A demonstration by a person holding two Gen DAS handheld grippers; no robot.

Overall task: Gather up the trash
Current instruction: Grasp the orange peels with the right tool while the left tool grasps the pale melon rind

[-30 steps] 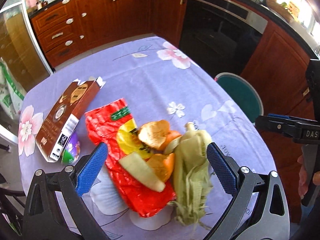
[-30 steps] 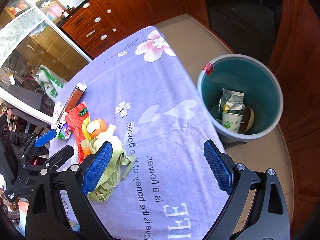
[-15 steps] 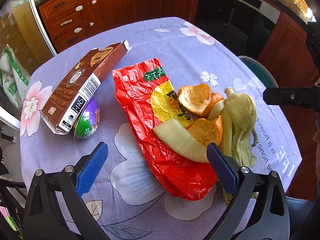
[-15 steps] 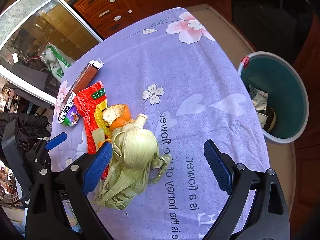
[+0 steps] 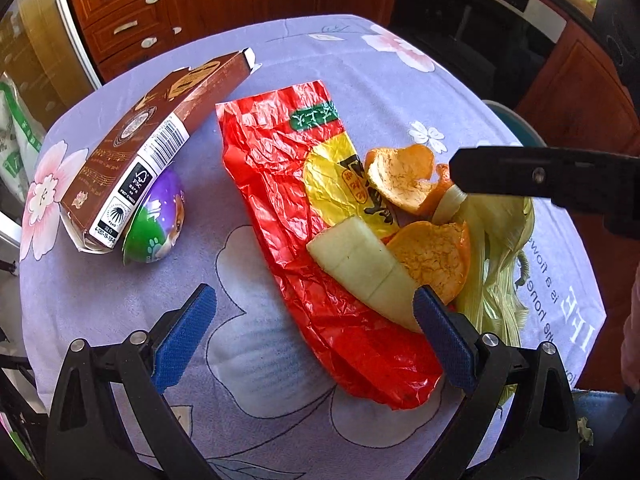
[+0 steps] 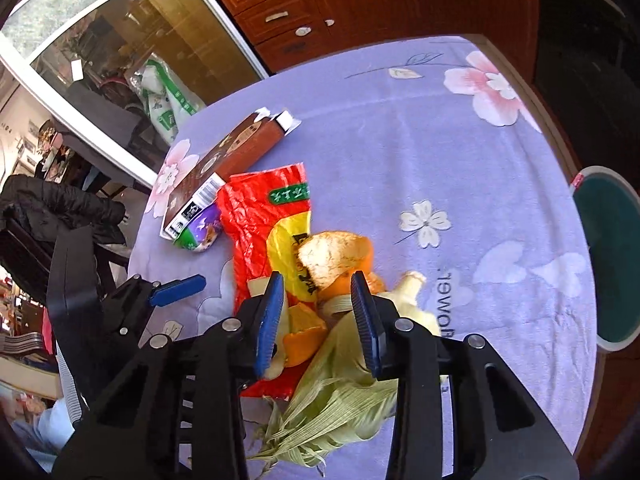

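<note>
The orange peel (image 6: 334, 254) lies on the crumpled red and yellow wrapper (image 6: 268, 216), just ahead of the right gripper (image 6: 318, 312), whose blue-padded jaws stand partly closed, a narrow gap left between them. Inside that gap sit a second piece of orange peel (image 6: 304, 330) and the top of the corn husk (image 6: 340, 392); whether the pads already touch either one cannot be told. The husk spreads out below and to the right of this gripper, its pale stalk end (image 6: 412, 284) pointing away past the right finger.

In the left wrist view, the left gripper (image 5: 312, 334) is wide open and holds nothing. The red wrapper (image 5: 280, 208) runs forward between its fingers, and a pale rind slice (image 5: 360, 268) rests on the wrapper just ahead of the right pad. The two orange peel pieces (image 5: 400, 184) lie beyond that, with the corn husk (image 5: 496, 264) further right, partly crossed by the dark bar of the right gripper (image 5: 520, 176).

Ahead and left of the left gripper, a brown carton (image 5: 160, 136) leans on a purple and green egg-shaped toy (image 5: 158, 222). All of this sits on the lilac flowered tablecloth (image 5: 260, 400). The teal bin (image 6: 608, 256) stands off the table's edge, far right of the right gripper.
</note>
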